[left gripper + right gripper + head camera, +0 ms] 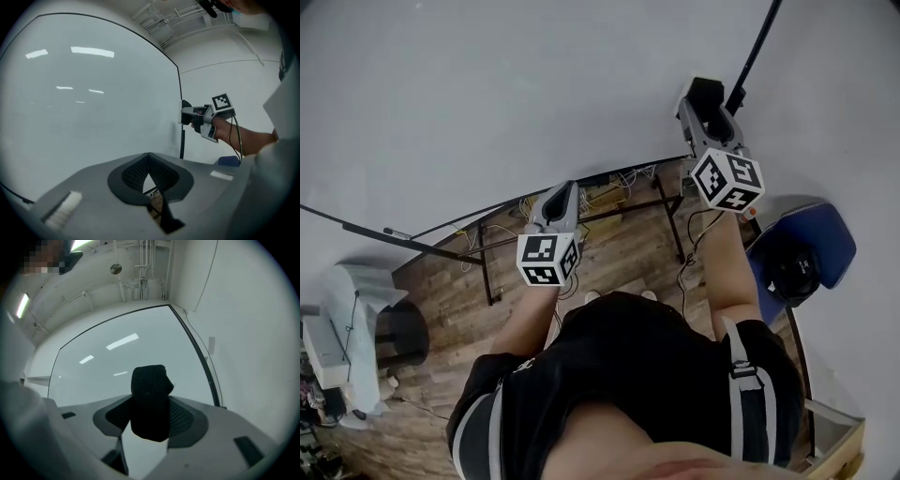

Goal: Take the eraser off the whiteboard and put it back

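The whiteboard (pixel 534 94) fills the space in front of me and its face is blank (pixel 93 93) (pixel 131 348). My right gripper (pixel 705 105) is shut on the black eraser (pixel 150 401), which stands up between its jaws. It is raised near the board's black right edge (pixel 757 52), as the left gripper view also shows (pixel 187 112). Whether the eraser (pixel 706 92) touches the board I cannot tell. My left gripper (pixel 561 194) is lower and to the left, pointing at the board. Its jaws meet at the tips (pixel 149 155) with nothing in them.
Below the board are its black stand legs (pixel 487 272), loose cables (pixel 619 183) and a wooden floor (pixel 619 253). A blue chair (pixel 816 244) with a dark object on it stands at the right. White equipment (pixel 342 328) sits at the left, a wooden box (pixel 839 445) at the bottom right.
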{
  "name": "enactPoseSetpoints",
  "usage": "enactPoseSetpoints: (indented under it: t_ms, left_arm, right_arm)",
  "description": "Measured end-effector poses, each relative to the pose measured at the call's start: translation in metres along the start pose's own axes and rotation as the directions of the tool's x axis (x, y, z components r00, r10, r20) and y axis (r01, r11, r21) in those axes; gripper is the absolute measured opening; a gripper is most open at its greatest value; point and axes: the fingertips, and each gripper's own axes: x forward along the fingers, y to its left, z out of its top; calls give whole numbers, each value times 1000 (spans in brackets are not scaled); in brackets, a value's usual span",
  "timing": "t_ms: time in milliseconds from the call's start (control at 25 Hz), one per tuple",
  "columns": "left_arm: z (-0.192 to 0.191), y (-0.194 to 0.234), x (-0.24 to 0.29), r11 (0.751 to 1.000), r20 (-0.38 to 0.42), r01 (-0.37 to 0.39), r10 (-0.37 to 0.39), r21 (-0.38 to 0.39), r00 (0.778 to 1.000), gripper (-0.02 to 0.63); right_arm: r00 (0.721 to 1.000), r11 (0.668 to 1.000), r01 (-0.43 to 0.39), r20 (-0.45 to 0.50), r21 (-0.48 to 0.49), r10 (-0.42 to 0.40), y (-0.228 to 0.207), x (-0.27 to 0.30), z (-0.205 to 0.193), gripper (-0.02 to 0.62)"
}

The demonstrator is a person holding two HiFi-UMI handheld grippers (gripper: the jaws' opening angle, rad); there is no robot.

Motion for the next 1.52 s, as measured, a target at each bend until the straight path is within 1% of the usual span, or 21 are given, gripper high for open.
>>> enactPoseSetpoints:
  t_ms: [160, 320, 440, 600, 800, 1000, 1080, 1160, 1320, 1440, 1520]
  left_arm:
    - [1, 7, -8, 1000, 6, -24, 24, -3, 1000, 11]
    - [1, 19, -13, 998, 9, -55, 55, -12, 998, 10]
    - [-1, 23, -14, 997, 8, -70, 70, -18, 998, 11]
    - [0, 25, -16, 997, 12, -78, 78, -18, 997, 10]
    - [-2, 27, -15, 996, 6, -88, 88, -17, 996, 11]
    - [-4, 25, -11, 996, -2, -83, 83, -19, 997, 11]
    - [-4, 23, -9, 997, -5, -74, 73, -17, 997, 11]
    - [-4, 19, -7, 998, -7, -63, 63, -14, 998, 11]
    - [-9, 11, 0, 999, -21, -40, 40, -13, 999, 10]
    - [-14, 2, 6, 1000, -35, -16, 16, -13, 999, 11]
    - [-15, -3, 9, 1000, -38, 1, -1, -10, 999, 11]
  right_arm:
    - [999, 1000, 4, 37, -9, -4, -9, 20, 22, 225]
    - [999, 1000, -1, 47, -4, 2, -12, 38, 30, 225]
    - [1000, 1000, -2, 26, -19, 2, -12, 53, 26, 225]
    - [999, 1000, -4, -36, 10, 5, -9, 71, 11, 226]
    - [1000, 997, -21, 2, 79, 21, -13, 71, 7, 227]
    - [999, 994, -47, -8, 94, 48, -12, 74, 8, 228]
    - [999, 994, -42, 22, 99, 40, -11, 72, 14, 273]
    - [998, 995, -25, 60, 100, 19, -14, 65, 22, 295]
    - [991, 996, 25, 125, 85, -36, -24, 46, 40, 304]
    - [974, 996, 34, 220, 82, -51, -23, 20, 57, 302]
    - [963, 998, 43, 265, 41, -53, -17, -2, 61, 301]
